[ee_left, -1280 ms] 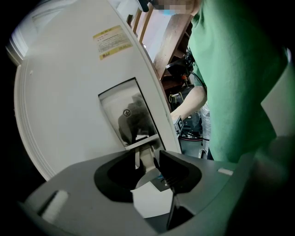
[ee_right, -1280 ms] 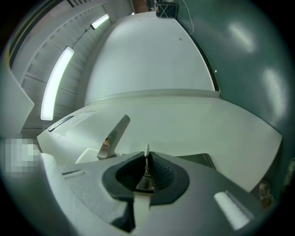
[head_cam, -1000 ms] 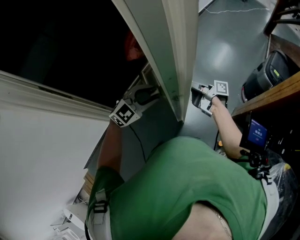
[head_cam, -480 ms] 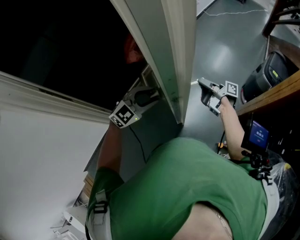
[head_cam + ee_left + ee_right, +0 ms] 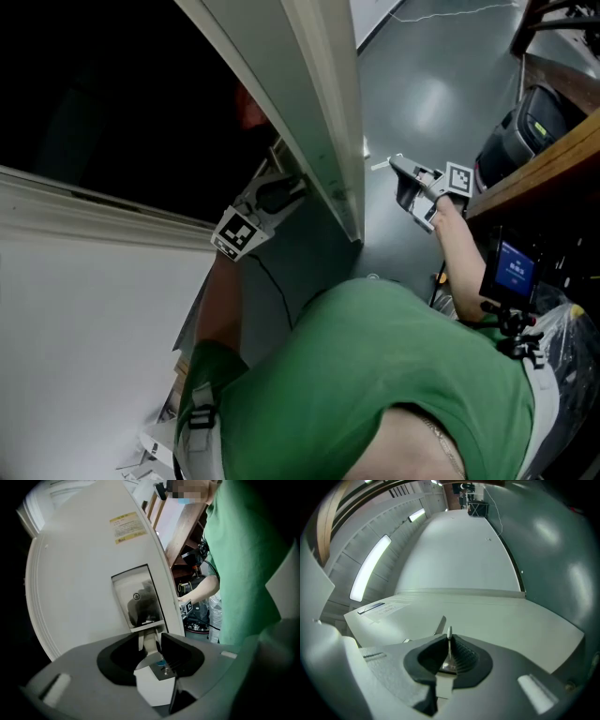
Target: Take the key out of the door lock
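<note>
Right gripper (image 5: 398, 166): clamped shut on thin silver metal key (image 5: 449, 640), blade edge-on between the pads, held clear beside tall white door (image 5: 328, 141). Left gripper (image 5: 152, 641): jaws just closed further, pressing cream lever door handle (image 5: 146, 628) between them.

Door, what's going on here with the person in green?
A person stands at the edge of the open door. Their left gripper, jaws just closing further, grips the door handle on one side. Their right gripper is shut on the key, held clear of the door on the other side.
</note>
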A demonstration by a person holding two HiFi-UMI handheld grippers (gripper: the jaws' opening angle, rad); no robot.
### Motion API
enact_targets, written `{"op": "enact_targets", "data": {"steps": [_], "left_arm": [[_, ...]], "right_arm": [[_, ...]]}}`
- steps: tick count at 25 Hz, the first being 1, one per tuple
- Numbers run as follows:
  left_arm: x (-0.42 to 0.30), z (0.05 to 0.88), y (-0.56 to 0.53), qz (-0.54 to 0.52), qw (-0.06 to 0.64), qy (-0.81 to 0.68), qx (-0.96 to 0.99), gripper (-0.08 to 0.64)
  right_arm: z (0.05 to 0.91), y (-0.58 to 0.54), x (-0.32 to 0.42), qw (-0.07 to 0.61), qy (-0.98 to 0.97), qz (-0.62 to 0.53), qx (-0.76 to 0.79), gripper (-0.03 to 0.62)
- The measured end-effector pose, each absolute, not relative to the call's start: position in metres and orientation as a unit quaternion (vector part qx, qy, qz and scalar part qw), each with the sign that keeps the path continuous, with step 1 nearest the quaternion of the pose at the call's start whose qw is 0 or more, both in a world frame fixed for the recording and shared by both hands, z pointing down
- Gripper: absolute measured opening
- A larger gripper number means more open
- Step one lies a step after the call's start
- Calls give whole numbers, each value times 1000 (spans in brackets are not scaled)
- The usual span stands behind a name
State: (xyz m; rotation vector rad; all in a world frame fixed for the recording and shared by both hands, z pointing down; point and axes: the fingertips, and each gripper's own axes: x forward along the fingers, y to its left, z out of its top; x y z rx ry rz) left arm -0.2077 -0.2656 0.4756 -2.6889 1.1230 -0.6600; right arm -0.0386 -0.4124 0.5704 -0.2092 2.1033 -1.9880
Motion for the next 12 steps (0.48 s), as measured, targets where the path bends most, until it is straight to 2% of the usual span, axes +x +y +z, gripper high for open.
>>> {"op": "enact_targets", "data": {"steps": [4, 12], "left_arm": [[-224, 460, -281, -184, 55, 394, -899, 143], [-195, 459, -216, -124, 58, 430, -892, 140]], "right_arm": [[557, -419, -35, 130, 735, -659, -90, 23], [533, -345, 12, 148, 775, -606, -101, 25]]}}
